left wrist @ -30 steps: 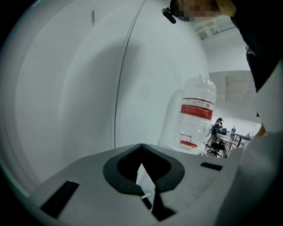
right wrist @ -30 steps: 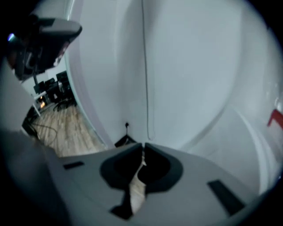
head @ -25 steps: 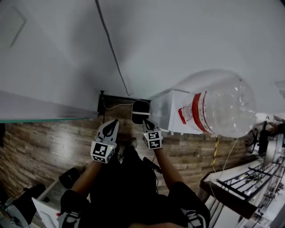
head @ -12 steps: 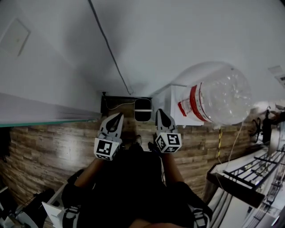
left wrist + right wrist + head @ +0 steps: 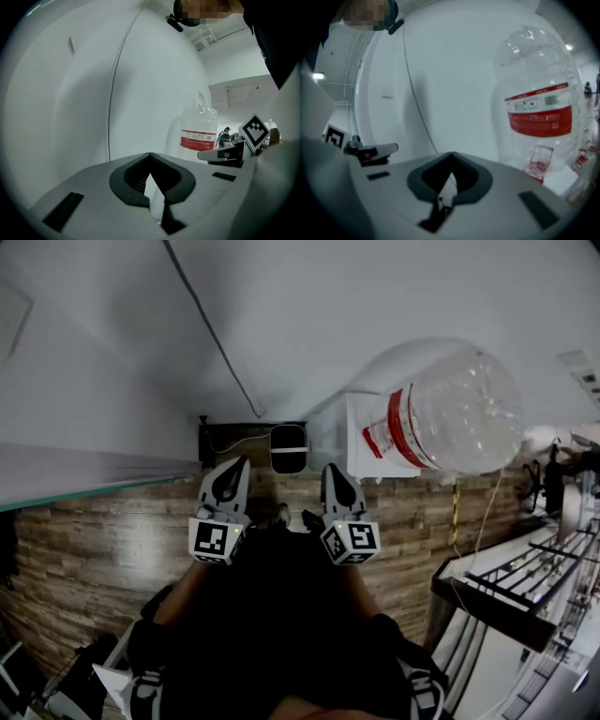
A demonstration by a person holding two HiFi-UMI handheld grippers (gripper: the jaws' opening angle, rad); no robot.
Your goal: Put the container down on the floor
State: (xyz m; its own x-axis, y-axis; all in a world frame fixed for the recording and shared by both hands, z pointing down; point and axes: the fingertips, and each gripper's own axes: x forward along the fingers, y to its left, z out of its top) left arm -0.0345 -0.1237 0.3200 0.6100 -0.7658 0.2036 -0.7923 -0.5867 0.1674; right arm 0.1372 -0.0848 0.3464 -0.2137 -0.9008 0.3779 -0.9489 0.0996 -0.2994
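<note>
Right hand-held gripper (image 5: pixel 335 474), jaws together and empty, stood nearer the jug (image 5: pixel 450 413), which I noted upright on a box (image 5: pixel 361 442) to its right. Left hand-held gripper (image 5: pixel 234 470) likewise closed.

The water bottle (image 5: pixel 450 413) is clear plastic with a red-and-white label band, and it stands on a white box (image 5: pixel 360 442). The wall (image 5: pixel 375 296) is plain white, crossed by a thin dark cable (image 5: pixel 211 338). The floor (image 5: pixel 84 540) is brown wood planking. The small container (image 5: pixel 289 448) is black with a pale stripe. The left gripper (image 5: pixel 234 468) and right gripper (image 5: pixel 336 472) are light grey with black pads and black-and-white square markers.
</note>
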